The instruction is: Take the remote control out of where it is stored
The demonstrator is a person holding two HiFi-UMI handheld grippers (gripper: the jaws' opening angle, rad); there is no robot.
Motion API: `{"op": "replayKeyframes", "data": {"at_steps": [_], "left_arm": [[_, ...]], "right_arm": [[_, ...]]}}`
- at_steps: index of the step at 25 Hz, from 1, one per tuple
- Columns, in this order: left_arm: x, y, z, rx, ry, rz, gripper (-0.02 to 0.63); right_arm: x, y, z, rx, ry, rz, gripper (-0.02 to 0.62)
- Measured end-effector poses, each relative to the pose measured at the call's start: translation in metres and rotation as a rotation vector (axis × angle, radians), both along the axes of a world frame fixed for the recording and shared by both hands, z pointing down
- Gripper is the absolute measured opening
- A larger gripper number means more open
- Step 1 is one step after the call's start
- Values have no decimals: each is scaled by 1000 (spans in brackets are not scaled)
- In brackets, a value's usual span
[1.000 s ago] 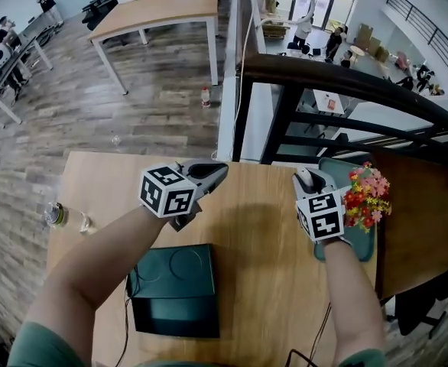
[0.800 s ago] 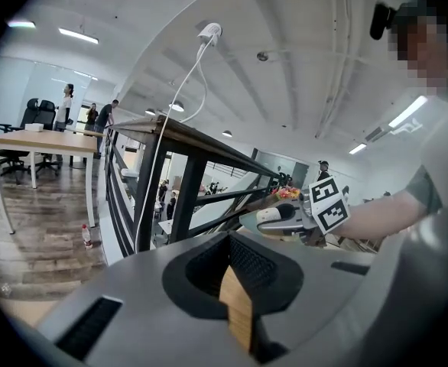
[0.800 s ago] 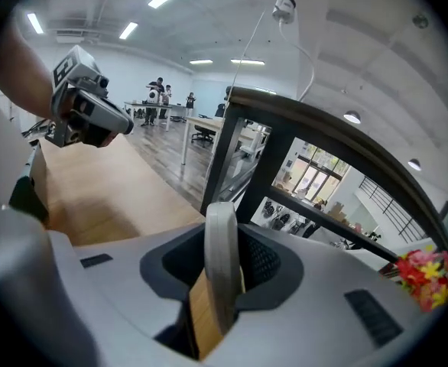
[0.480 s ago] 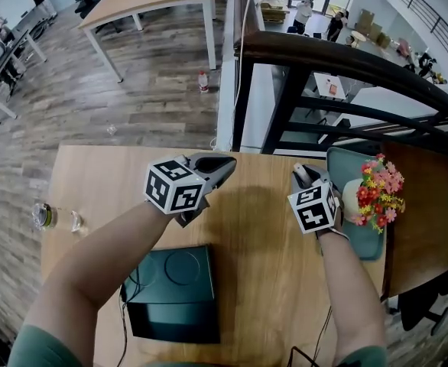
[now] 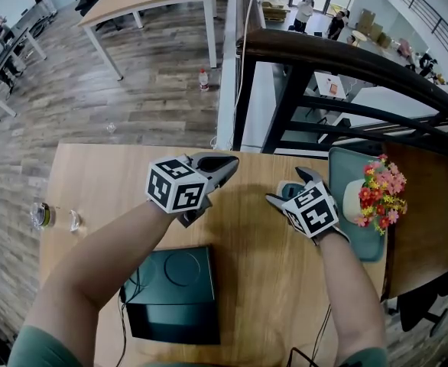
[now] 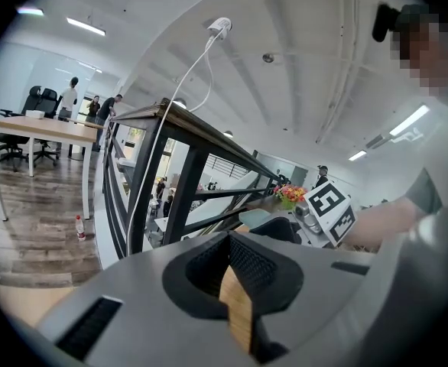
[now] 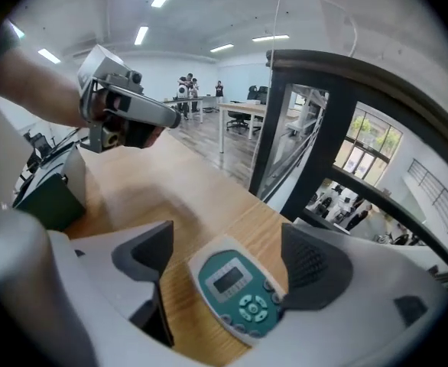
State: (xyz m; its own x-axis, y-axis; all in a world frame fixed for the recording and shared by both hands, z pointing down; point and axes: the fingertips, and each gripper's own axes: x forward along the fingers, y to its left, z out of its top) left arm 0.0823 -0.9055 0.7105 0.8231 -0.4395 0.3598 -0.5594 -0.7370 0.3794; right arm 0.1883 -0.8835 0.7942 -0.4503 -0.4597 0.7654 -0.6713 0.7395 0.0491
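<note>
Remote control (image 7: 238,295): lies flat on the wooden worktop (image 5: 247,281), near its far edge by the dark railing, face up, with the teal panel, small screen and buttons showing.
Right gripper (image 7: 228,260): tilted down over the remote. Its fingers (image 7: 316,262) are spread and have just been opening, with the remote between them. One finger sits close against the remote's long edge, the other stands apart from it. Nothing is pinched.
Left gripper (image 5: 218,164): hovers over the worktop, well apart from the remote. Its fingers (image 6: 247,266) are pressed together and hold nothing.
Task progress: the remote seems to be out in the open already; no storage place can be made out around it.
Likely handling: light, rigid plastic shell. The smooth casing may slip under a weak pinch and will skid on the wood if nudged sideways.
Where to grip: across the two long side edges near mid-length, keeping the pads off the screen and buttons.
Caution: it lies near the worktop's edge, so a push could send it over.
</note>
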Motion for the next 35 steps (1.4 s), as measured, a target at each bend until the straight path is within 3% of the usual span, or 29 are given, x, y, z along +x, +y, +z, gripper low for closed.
{"op": "replayKeyframes", "data": {"at_steps": [5, 16, 22, 23, 25, 30, 35], "left_arm": [[1, 1, -2, 1, 2, -3, -2], [-2, 10, -29, 19, 26, -42, -2], [-17, 29, -61, 37, 48, -80, -2], [-21, 33, -66, 40, 49, -89, -2], [-27, 41, -80, 50, 48, -101, -2], [-45, 73, -126, 89, 69, -131, -2], [-81, 123, -183, 140, 101, -196, -2]], "right_arm": [[-5, 1, -18, 25, -75, 16, 431], [23, 11, -49, 51, -101, 99, 431], [37, 32, -87, 13, -280, 157, 426], [42, 36, -94, 29, -290, 162, 401], [53, 44, -112, 79, -296, 174, 263], [74, 74, -151, 168, -330, 204, 13], [73, 111, -176, 155, -414, 172, 6]]}}
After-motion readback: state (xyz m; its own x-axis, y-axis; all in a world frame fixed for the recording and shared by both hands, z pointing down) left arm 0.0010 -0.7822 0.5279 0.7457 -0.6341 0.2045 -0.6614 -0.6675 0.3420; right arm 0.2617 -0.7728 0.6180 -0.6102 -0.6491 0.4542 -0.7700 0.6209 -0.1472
